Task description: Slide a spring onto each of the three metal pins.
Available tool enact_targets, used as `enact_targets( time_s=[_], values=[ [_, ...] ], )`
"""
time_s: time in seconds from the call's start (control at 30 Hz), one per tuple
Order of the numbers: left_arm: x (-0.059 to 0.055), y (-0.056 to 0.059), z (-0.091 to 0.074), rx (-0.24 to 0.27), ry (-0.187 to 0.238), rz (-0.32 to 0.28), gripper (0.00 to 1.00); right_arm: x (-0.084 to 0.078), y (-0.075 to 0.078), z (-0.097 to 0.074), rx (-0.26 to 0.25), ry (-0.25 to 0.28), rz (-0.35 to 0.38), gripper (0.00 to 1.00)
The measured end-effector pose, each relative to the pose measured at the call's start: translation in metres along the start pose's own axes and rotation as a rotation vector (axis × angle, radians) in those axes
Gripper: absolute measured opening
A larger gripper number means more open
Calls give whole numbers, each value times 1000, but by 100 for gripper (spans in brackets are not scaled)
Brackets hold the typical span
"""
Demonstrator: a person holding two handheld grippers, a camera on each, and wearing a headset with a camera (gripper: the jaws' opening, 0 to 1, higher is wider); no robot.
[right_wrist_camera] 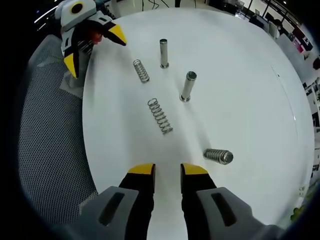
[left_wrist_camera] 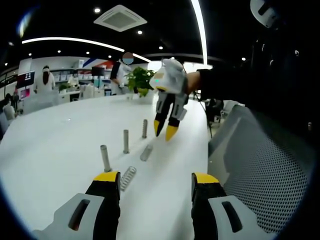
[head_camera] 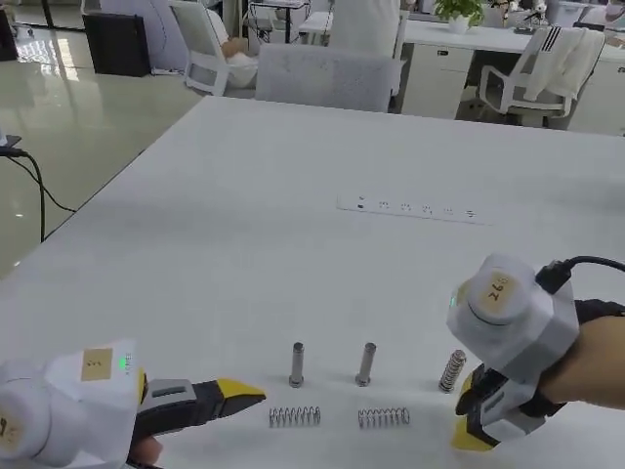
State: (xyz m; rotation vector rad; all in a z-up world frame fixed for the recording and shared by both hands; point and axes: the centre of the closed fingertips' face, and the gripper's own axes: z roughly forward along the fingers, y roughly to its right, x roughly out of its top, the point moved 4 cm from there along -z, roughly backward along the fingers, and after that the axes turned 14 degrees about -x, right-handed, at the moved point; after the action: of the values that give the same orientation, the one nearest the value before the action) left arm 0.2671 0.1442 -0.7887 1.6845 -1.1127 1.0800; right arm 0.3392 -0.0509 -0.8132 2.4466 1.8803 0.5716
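Standing on the desk (head_camera: 293, 244), two metal pins (head_camera: 297, 363) are bare; the third pin (right_wrist_camera: 227, 158) wears a spring (head_camera: 452, 371). Two loose springs (head_camera: 294, 416) lie before them. Left gripper (left_wrist_camera: 155, 177) fingers spread wide, right gripper (right_wrist_camera: 167, 169) fingers narrowly parted, both empty.

White tabletop (head_camera: 244, 195); power strip (head_camera: 410, 208) well ahead of right tool (head_camera: 467, 412); grey chair (head_camera: 327, 78), glossy floor (head_camera: 78, 117) beyond.

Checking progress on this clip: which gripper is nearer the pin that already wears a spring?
Right. The right gripper hangs just beside the sprung pin, at its near right; the left gripper sits far off to the left, beyond both bare pins.
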Motion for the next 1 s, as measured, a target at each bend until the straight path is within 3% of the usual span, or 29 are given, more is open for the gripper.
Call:
enact_targets(
  time_s=[0.47,1.0],
  values=[
    [0,1,0,1,-5,3,52,25,-8,-2,2,40,-70,18],
    [0,2,1,1,-6,0,51,41,-5,14,10,63,-112,17]
  ],
)
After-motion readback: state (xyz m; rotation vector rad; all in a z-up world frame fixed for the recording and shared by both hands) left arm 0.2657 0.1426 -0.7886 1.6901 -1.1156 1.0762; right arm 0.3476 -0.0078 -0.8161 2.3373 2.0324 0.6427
